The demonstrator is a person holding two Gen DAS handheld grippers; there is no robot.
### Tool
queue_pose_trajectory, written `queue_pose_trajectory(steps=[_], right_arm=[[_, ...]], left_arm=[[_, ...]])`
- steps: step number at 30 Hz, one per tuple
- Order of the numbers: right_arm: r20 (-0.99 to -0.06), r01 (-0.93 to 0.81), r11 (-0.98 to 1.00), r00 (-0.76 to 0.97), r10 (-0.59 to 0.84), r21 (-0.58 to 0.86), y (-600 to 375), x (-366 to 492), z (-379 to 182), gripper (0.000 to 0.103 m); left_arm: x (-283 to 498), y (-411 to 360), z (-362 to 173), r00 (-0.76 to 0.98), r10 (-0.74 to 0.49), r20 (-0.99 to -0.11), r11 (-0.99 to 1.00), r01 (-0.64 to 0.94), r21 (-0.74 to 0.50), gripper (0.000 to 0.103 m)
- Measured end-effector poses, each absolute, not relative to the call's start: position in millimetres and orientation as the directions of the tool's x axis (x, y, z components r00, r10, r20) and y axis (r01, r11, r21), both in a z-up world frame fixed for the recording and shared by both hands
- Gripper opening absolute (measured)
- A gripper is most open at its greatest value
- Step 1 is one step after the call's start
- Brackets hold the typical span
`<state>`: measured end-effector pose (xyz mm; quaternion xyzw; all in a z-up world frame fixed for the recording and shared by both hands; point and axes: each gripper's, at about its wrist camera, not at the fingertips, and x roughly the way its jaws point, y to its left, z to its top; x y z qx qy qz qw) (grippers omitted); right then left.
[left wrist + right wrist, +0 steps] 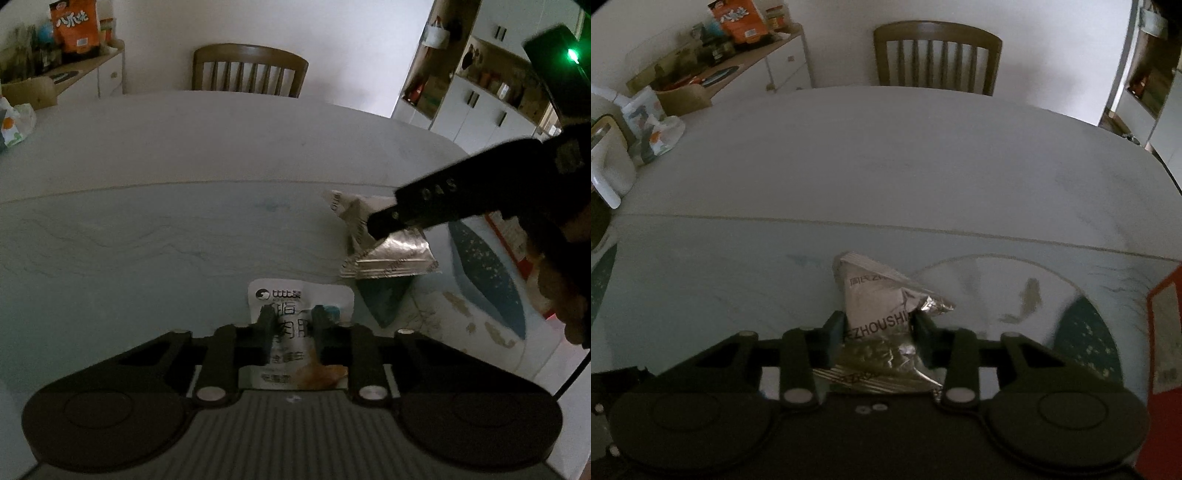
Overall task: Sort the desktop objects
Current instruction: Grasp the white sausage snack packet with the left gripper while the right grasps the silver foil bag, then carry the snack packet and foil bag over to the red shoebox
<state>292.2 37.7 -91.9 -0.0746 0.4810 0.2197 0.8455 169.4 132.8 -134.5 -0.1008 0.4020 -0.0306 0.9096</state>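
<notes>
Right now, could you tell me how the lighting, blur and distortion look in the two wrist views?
Left wrist view: dim and underexposed, the table edge bowed by the fisheye, a green light flaring top right, the white packet slightly soft between the left gripper fingers. Right wrist view: equally dim, corners vignetted, the silver foil packet in the right gripper glinting on its creases.

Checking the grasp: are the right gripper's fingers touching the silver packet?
Touching. The right wrist view shows both fingers pressed against the silver packet, creasing its foil.
</notes>
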Motion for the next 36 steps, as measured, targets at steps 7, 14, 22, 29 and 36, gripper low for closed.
queue_pose_trajectory(steps=[7,14,22,29,36], right_arm=[[-0.835,-0.441,0.891,0.445,0.322,0.108,17.2,280.7,-84.1,0.039],[-0.82,-0.482,0.869,0.452,0.352,0.107,3.7,262.1,-69.3,0.039],[-0.801,-0.497,0.861,0.469,0.372,0.109,-21.0,242.3,-50.8,0.039],[-0.798,-0.487,0.866,0.475,0.371,0.113,-41.0,233.6,-45.5,0.039],[-0.8,-0.474,0.872,0.473,0.369,0.121,-56.7,224.0,-48.5,0.039]], left_arm=[[167.2,133.0,-133.1,0.669,-0.134,-0.731,0.974,-0.045,-0.22,0.019],[160.9,135.7,-124.8,0.677,-0.138,-0.723,0.969,-0.061,-0.241,0.017],[152.2,136.8,-107.2,0.705,-0.155,-0.692,0.959,-0.06,-0.276,0.001],[151.8,144.4,-109.0,0.683,-0.19,-0.705,0.95,-0.053,-0.307,0.002],[152.4,135.9,-106.6,0.67,-0.195,-0.716,0.952,-0.046,-0.303,0.007]])
